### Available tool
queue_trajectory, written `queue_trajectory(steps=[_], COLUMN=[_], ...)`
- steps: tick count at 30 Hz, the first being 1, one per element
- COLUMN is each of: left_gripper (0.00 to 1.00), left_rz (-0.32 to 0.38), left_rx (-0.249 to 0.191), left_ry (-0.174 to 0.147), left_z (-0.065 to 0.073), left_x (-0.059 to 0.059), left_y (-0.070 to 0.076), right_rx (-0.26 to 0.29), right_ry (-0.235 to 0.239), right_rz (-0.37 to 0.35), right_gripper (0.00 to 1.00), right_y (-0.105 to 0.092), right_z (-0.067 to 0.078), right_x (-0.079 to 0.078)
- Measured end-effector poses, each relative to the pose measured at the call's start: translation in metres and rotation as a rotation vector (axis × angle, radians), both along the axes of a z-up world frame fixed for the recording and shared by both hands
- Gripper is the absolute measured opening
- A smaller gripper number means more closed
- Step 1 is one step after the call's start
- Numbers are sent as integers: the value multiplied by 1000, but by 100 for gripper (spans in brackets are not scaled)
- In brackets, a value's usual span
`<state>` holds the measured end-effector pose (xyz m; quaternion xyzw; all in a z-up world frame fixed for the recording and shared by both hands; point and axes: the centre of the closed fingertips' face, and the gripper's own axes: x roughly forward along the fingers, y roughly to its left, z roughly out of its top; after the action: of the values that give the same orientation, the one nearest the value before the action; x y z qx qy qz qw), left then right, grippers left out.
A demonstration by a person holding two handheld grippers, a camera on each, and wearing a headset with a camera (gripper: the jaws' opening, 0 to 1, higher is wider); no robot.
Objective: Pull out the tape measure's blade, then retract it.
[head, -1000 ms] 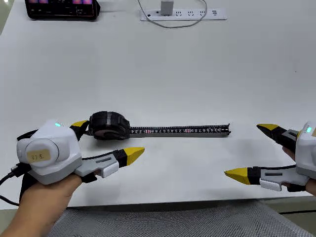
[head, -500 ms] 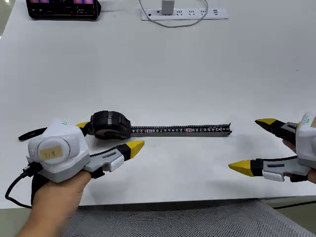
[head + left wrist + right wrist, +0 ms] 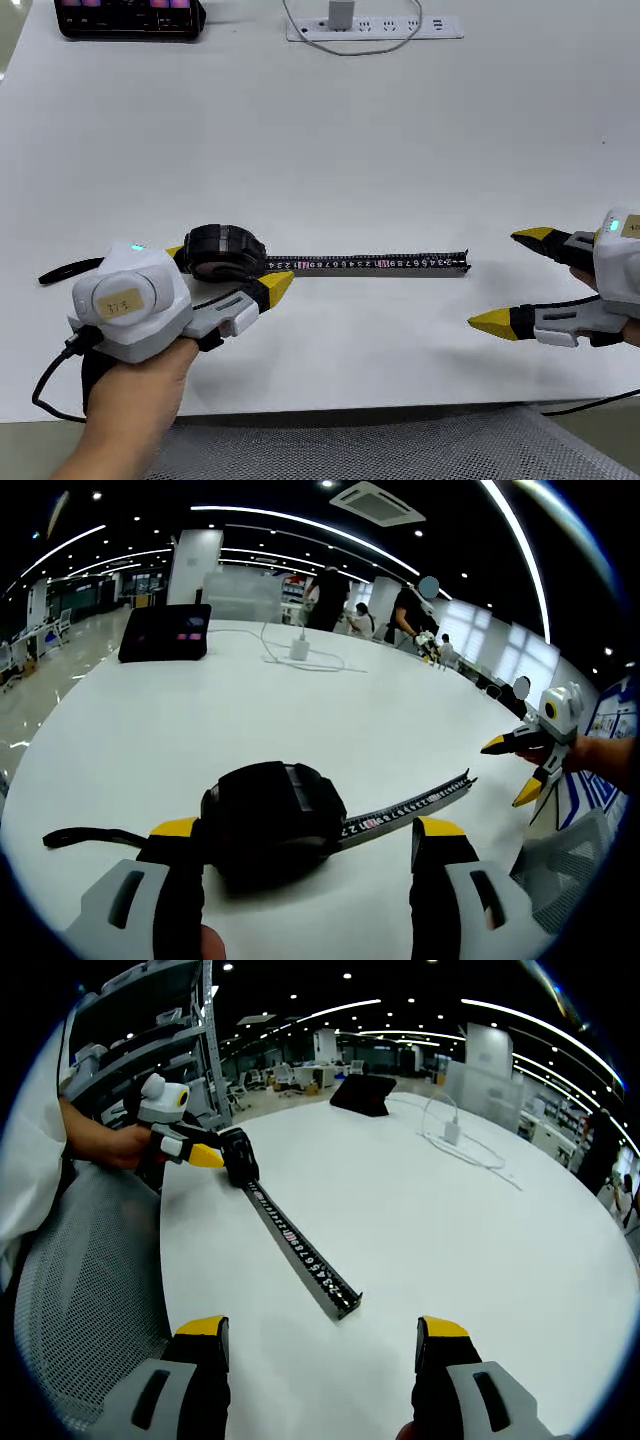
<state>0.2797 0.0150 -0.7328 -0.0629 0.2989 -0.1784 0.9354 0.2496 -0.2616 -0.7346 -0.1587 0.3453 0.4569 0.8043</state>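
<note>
Moved: left gripper (image 3: pixel 225 270) has come forward, so its jaws now straddle the case (image 3: pixel 222 252) instead of sitting short of it; right gripper (image 3: pixel 513 279) has drifted up slightly; case and blade (image 3: pixel 380 264) lie as before.
Head view: case sits left of centre on the white table (image 3: pixel 330 140), blade drawn out flat to the right. Left jaws are wide, the near tip by the blade's root. Right jaws are wide, holding nothing, just off the blade's end.
Left gripper view: case lies between the wide jaws, nearer the left one; a black strap (image 3: pixel 85 836) trails left; blade runs right toward the right gripper.
Right gripper view: jaws are wide, with the blade's end just ahead between them, untouched; case is at the far end by the left gripper.
Hard to tell: whether the left jaws touch the case; far left tip is half hidden behind it; blade's numbers are too small to read; right gripper's body is cut off at the head view's edge.
</note>
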Motion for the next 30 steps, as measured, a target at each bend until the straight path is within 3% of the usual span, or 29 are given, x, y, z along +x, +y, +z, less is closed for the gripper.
queue_trajectory(steps=[17,24,30], left_gripper=[72,64,62], left_rz=[86,122,141], left_rx=[58,76,63], left_ry=[-6,0,6], left_z=[-7,-10,-10], left_x=[8,11,13], left_y=[8,16,17], right_rx=[-74,-104,-123], right_ry=[-3,0,8], right_rz=[92,135,167], right_gripper=[65,61,59], right_y=[-3,-2,-2], right_z=[-6,-10,-12], right_x=[15,18,18])
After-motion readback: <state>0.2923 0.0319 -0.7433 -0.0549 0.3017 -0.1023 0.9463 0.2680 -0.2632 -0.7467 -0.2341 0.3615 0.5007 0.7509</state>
